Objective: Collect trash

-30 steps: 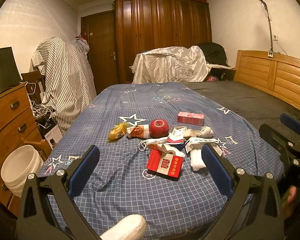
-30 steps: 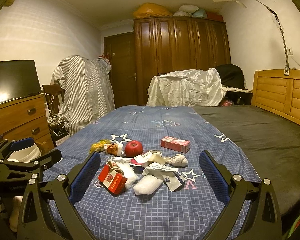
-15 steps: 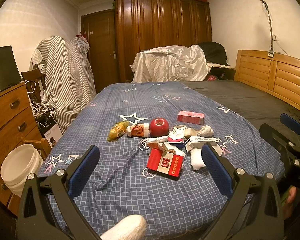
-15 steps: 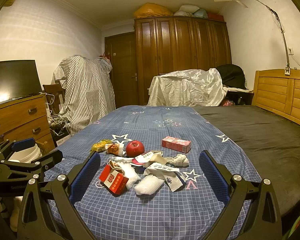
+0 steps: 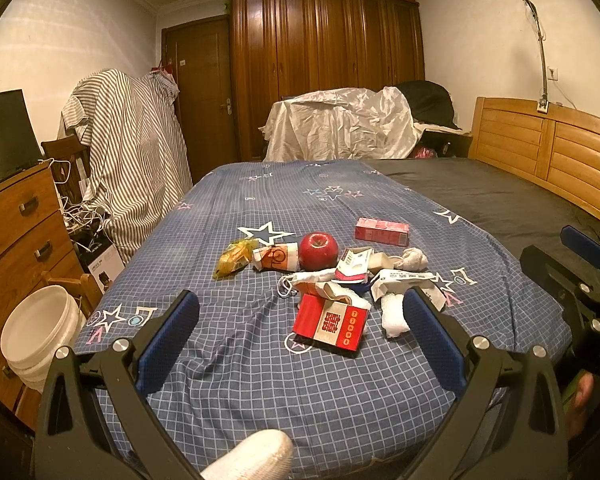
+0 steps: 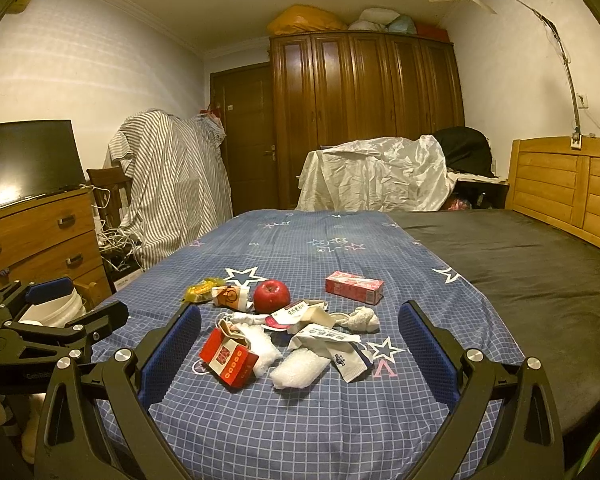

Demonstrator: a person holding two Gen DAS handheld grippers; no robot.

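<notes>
Your left gripper [image 5: 298, 322] is a black, angular frame whose two arms fork apart, each tipped with a blue ribbed pad [image 5: 168, 338]. Round silver screws [image 5: 121, 345] stud the arms near the pivots, and triangular cut-outs lighten the lower limbs. Your right gripper [image 6: 298, 344] carries the same build: matte black arms, blue pads [image 6: 428, 352], bright silver screw heads [image 6: 473, 355]. Pale lettering, too clipped to read, marks the black body at the right edge of the left wrist view. Beneath it a patch of bare skin [image 5: 582, 394] shows.
</notes>
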